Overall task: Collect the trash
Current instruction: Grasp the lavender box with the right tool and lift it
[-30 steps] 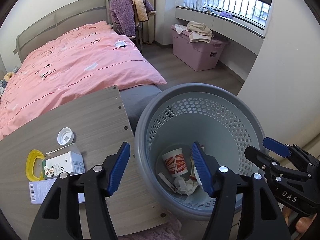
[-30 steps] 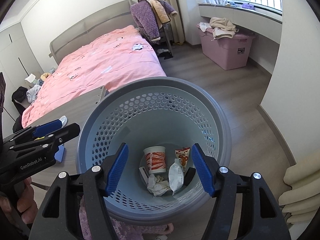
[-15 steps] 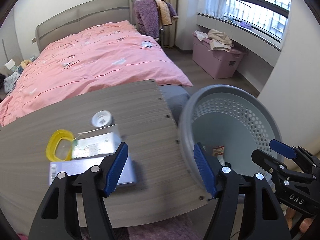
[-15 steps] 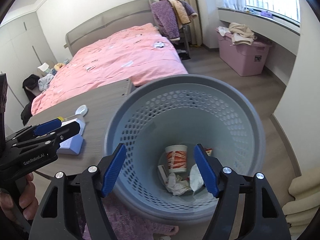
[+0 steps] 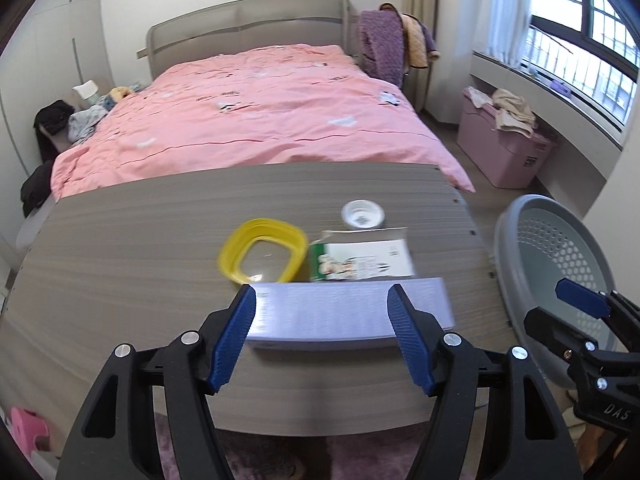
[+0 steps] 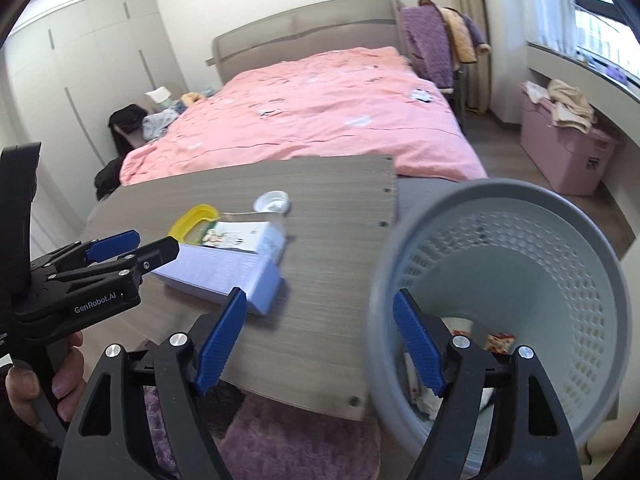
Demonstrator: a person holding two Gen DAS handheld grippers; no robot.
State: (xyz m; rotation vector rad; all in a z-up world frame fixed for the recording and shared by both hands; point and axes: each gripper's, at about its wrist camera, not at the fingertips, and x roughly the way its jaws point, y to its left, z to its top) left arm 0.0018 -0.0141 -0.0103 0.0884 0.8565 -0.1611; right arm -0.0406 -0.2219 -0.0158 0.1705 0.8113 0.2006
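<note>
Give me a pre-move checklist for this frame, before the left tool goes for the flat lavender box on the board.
1. Left tool open and empty: ok, jaws spread wide with nothing between them.
2. Left tool lined up with the lavender box: ok, the box lies just ahead between the fingers, though wider than the gap.
3. Box free of other items: cannot tell, the milk carton sits right against its far edge.
4. Right tool out of the way: ok, open and empty, over the basket rim.
5. Basket ready to receive: ok, open top beside the board, some trash already inside.
</note>
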